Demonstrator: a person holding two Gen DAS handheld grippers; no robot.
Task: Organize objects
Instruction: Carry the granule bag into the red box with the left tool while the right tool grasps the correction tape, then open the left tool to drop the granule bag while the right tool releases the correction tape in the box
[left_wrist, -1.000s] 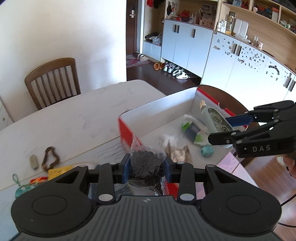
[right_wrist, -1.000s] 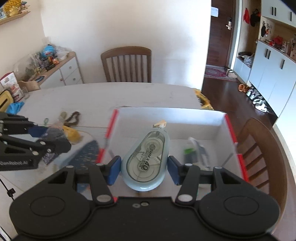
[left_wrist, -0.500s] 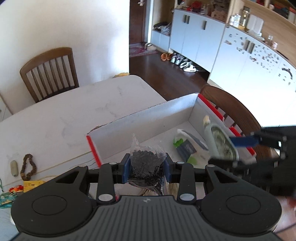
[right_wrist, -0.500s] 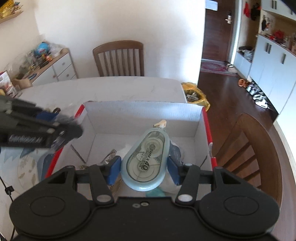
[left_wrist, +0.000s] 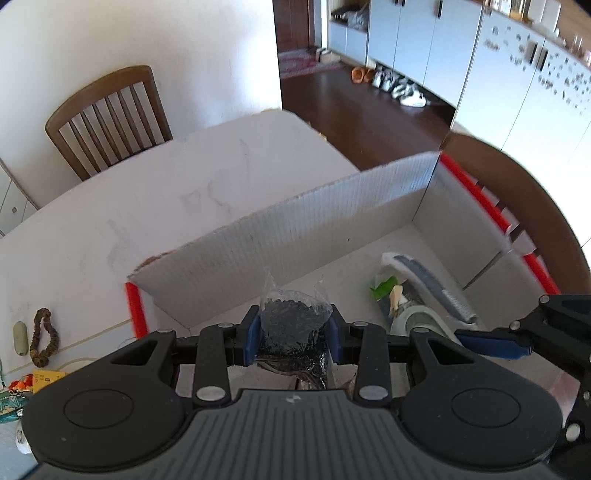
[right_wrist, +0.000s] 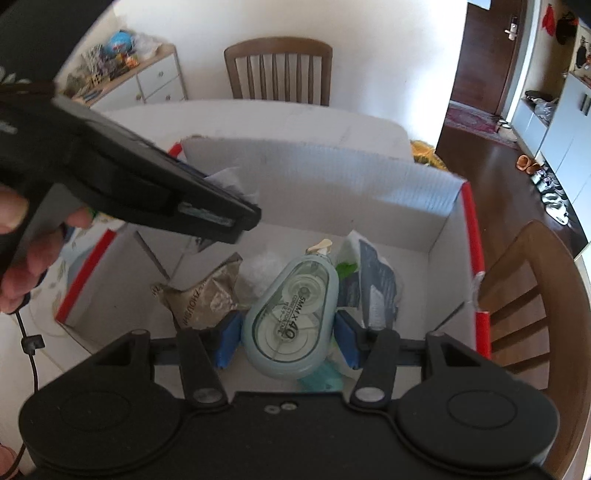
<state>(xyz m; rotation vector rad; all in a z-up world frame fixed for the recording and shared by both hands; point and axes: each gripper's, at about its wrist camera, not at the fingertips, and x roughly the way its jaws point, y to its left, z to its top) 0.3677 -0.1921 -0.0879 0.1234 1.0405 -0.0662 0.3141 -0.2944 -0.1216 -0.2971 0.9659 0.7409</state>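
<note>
My left gripper (left_wrist: 292, 338) is shut on a clear bag of small black beads (left_wrist: 291, 325) and holds it over the near left part of the white cardboard box (left_wrist: 314, 210) with red edges. My right gripper (right_wrist: 287, 332) is shut on a pale green correction tape dispenser (right_wrist: 291, 314), low inside the same box (right_wrist: 332, 184). The left gripper also shows in the right wrist view (right_wrist: 221, 218), above the box's left side. The right gripper's blue pad (left_wrist: 491, 345) shows at the right of the left wrist view.
In the box lie a crumpled brown packet (right_wrist: 207, 295), a white and blue packet (right_wrist: 373, 280) and a teal item (right_wrist: 321, 380). On the table left of the box are a bead bracelet (left_wrist: 42, 336) and a yellow card (left_wrist: 46, 378). Wooden chairs (left_wrist: 107, 114) stand around.
Both grippers have moved over and down into the box, each still holding its object. The tape dispenser now sits low among the items in the box.
</note>
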